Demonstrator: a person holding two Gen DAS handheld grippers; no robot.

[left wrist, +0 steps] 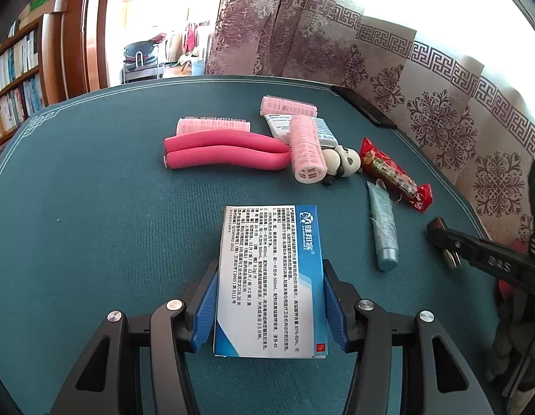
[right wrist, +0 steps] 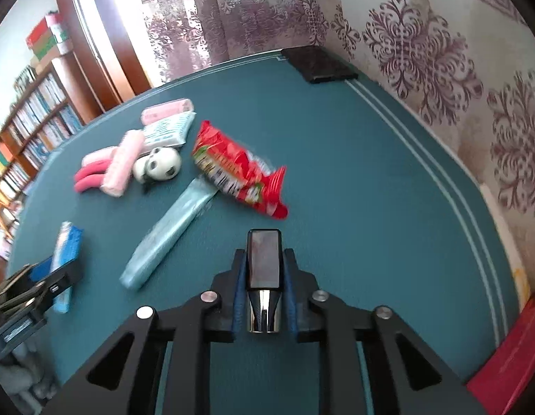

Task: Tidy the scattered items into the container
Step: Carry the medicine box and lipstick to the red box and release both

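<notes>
The left hand-held gripper (left wrist: 267,307) clamps a blue-and-white printed cardboard box (left wrist: 267,276) above the teal felt table (left wrist: 94,224). The right hand-held gripper (right wrist: 264,276) is closed on a small dark rectangular object with a chrome base (right wrist: 263,266). Beyond the box lie pink foam rollers (left wrist: 226,154), a panda figurine (left wrist: 347,160), a red snack packet (left wrist: 391,173) and a pale blue tube (left wrist: 383,228).
</notes>
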